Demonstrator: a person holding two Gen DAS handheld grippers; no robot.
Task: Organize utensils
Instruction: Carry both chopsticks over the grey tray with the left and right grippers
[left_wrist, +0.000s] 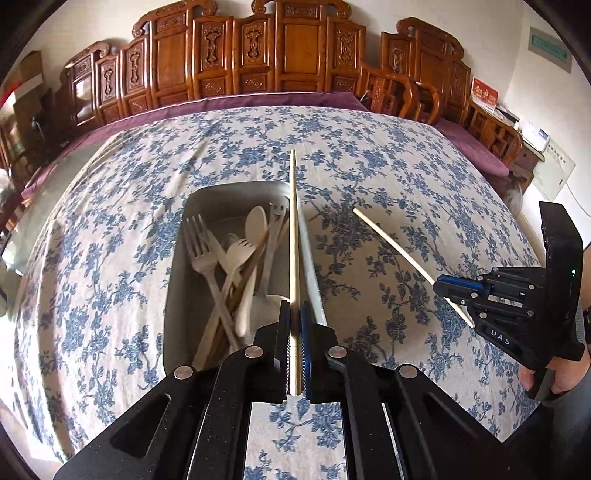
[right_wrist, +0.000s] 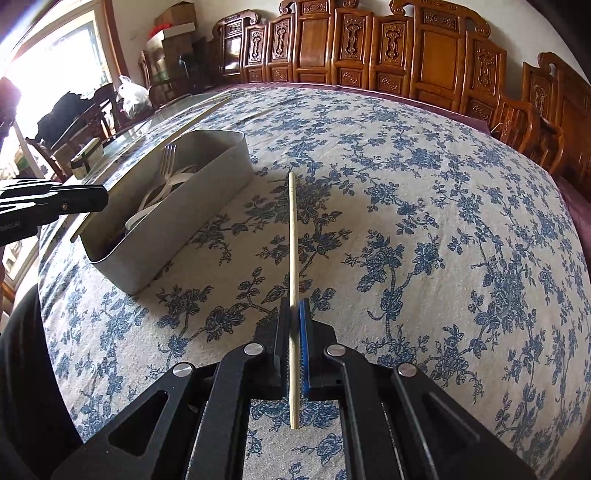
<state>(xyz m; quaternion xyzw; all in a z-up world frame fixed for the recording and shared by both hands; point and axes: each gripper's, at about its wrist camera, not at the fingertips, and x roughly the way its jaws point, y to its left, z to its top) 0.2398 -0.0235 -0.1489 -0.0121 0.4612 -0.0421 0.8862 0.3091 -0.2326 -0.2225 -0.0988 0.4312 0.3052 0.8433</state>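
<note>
Two chopsticks, each clamped in a gripper, beside a grey utensil bin.

Left gripper (left_wrist: 295, 314), bottom centre of its view, closed tight on one chopstick (left_wrist: 293, 229) pointing up the frame along the bin's (left_wrist: 177, 280) right rim. Bin, left of centre, holds forks (left_wrist: 201, 243) and pale spoons (left_wrist: 255, 225). Right gripper (right_wrist: 294, 314) likewise pinched shut on second chopstick (right_wrist: 292, 236), held above the blue-flowered tablecloth (right_wrist: 424, 221). Carved wooden chairs (left_wrist: 236, 59) across the top.
</note>
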